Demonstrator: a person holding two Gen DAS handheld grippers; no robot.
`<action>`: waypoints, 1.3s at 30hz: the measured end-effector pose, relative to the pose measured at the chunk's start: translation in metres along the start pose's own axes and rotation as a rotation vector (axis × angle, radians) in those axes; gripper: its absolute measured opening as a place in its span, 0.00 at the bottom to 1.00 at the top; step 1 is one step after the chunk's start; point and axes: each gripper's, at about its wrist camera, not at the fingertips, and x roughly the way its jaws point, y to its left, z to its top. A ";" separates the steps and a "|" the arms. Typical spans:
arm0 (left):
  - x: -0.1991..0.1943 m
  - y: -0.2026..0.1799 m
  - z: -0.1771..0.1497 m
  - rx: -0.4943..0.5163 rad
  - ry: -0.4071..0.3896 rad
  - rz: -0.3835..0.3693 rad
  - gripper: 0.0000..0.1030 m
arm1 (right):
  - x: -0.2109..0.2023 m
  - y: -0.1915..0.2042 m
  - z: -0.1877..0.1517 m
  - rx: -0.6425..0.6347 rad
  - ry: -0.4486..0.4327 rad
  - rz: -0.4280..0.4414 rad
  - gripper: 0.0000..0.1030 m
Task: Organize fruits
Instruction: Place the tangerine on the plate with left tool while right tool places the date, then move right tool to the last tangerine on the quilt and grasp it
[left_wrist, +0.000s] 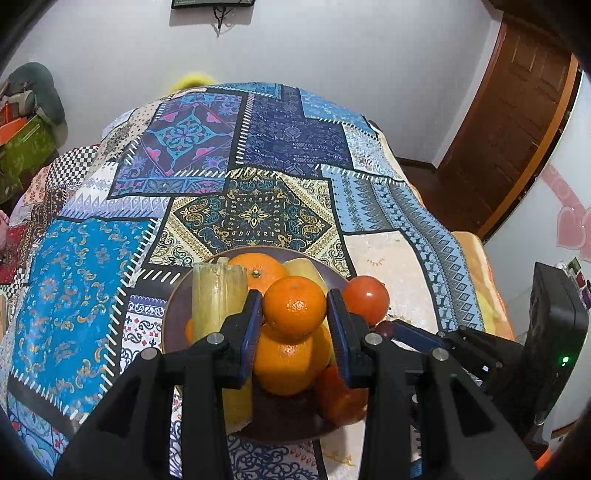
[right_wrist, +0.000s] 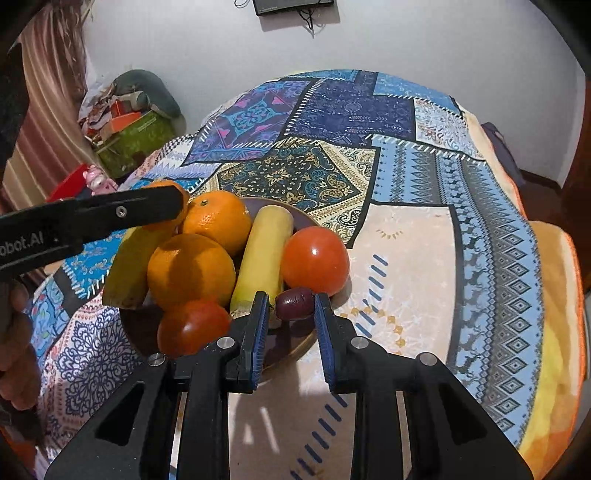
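Here, the left gripper (left_wrist: 294, 308) clamps a small round orange mandarin (left_wrist: 294, 308) above the heaped brown fruit plate (left_wrist: 173, 314) on the patchwork-covered table, while the right gripper (right_wrist: 294, 304) pinches a dark reddish-purple date (right_wrist: 294, 303); each should be lowered gently into a stable hollow.

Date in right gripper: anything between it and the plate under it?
Nothing visible. The date, shut in the right gripper, is right at the near rim of the plate; a banana ends just left, a tomato sits behind.
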 end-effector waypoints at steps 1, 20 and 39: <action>0.001 0.000 0.000 0.002 0.002 0.003 0.34 | 0.001 -0.001 0.000 0.005 0.001 -0.001 0.23; -0.115 -0.007 -0.011 -0.016 -0.204 -0.003 0.43 | -0.102 0.012 0.022 -0.004 -0.188 0.019 0.35; -0.128 0.019 -0.029 -0.041 -0.231 0.077 0.54 | -0.075 -0.028 0.042 0.016 -0.131 -0.089 0.39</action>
